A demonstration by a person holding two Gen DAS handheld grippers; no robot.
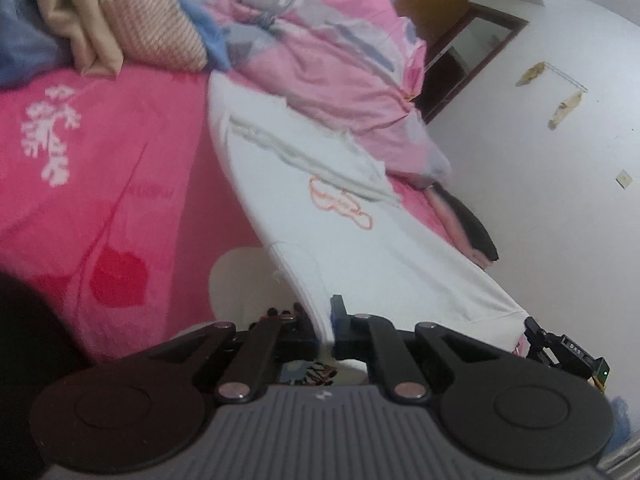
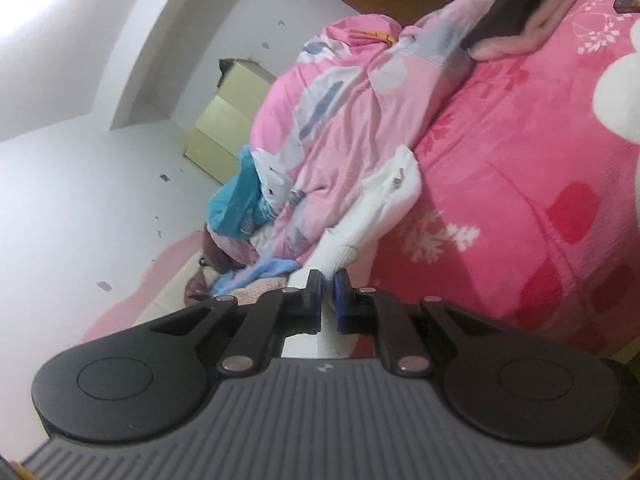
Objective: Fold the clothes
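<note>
A white garment (image 1: 360, 240) with an orange outline print lies stretched over the pink bed, a sleeve folded across its chest. My left gripper (image 1: 319, 314) is shut on the garment's near hem, and cloth covers one finger. At the lower right of the left wrist view, my right gripper (image 1: 536, 332) holds the hem's other corner. In the right wrist view, my right gripper (image 2: 328, 278) is shut on white fabric, and the white garment (image 2: 384, 200) runs away from it up the bed.
A pink flowered blanket (image 1: 100, 180) (image 2: 520, 160) covers the bed. A bunched pink quilt (image 1: 340, 60) (image 2: 340, 120) lies beyond the garment. Loose beige and blue clothes (image 1: 92, 20) are piled nearby. A folded black-and-pink stack (image 1: 472, 236) (image 2: 520, 12) sits at the bed's edge.
</note>
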